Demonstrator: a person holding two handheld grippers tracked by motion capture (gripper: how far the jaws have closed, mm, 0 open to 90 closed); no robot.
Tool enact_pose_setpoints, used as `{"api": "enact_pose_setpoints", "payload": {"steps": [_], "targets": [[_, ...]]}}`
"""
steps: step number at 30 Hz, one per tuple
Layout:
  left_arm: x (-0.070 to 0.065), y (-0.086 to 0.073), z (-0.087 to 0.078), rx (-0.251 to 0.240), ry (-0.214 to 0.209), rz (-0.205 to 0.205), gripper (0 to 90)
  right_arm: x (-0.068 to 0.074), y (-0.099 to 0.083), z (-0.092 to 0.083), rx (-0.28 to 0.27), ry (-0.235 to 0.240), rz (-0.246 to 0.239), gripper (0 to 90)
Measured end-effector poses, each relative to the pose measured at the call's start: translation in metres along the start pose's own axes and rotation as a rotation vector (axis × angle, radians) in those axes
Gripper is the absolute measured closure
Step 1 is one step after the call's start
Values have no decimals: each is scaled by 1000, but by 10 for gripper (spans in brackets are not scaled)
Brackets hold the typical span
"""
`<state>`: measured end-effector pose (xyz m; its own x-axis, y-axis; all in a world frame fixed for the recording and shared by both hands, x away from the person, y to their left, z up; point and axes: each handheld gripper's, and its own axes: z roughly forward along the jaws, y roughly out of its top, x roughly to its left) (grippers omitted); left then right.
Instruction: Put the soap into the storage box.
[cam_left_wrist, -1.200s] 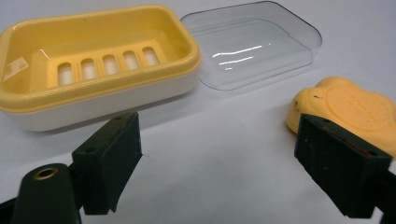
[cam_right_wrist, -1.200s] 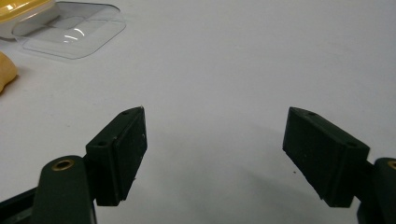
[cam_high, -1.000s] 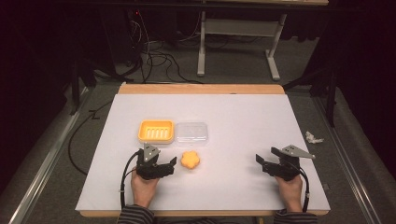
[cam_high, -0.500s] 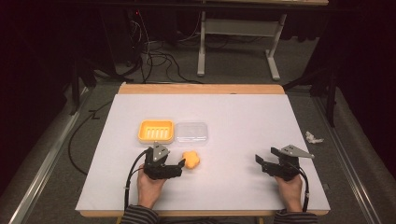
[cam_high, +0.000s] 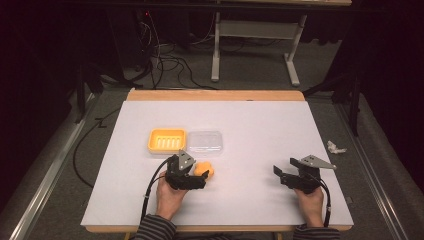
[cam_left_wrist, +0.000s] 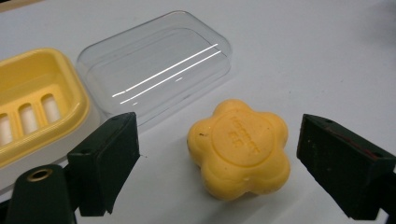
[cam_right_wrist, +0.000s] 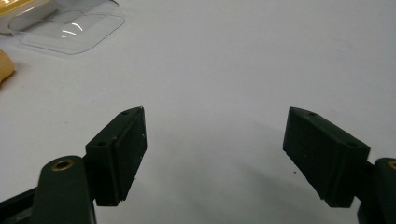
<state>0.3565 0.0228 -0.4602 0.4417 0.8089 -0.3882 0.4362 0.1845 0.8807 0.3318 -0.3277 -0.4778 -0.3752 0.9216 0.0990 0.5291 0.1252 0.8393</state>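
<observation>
Here, a yellow flower-shaped soap (cam_left_wrist: 239, 149) is seen lying flat on the white table (cam_high: 260, 125), with faint embossed lettering on its round top that cannot be read. The soap is framed by the two jaws of the left gripper (cam_high: 199, 176), which are spread wide apart on either side of it without touching it. In the high view the soap (cam_high: 204, 170) is found just in front of that gripper's tips. Just beyond the soap, a clear plastic lid (cam_left_wrist: 156, 65) is laid on the table, apart from the soap by a narrow strip of white. Beside the lid, on the side away from the soap, a yellow soap dish (cam_left_wrist: 35, 109) with slotted openings is set, and the two are seen touching or nearly so. The left gripper is held by the person's left hand (cam_high: 169, 197). Well apart from the soap, across the table, the right gripper (cam_high: 281, 172) is held low by the right hand (cam_high: 311, 205), its jaws likewise spread wide over bare table. On the floor beyond the table edge nearest that gripper, a crumpled white scrap (cam_high: 336, 147) is seen.
</observation>
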Motion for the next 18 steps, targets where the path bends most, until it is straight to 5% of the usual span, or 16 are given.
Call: {"api": "enact_pose_setpoints", "payload": {"steps": [18], "targets": [[-13, -20, 25, 91, 35, 60, 159, 0, 0, 0, 6, 3, 1, 219]]}}
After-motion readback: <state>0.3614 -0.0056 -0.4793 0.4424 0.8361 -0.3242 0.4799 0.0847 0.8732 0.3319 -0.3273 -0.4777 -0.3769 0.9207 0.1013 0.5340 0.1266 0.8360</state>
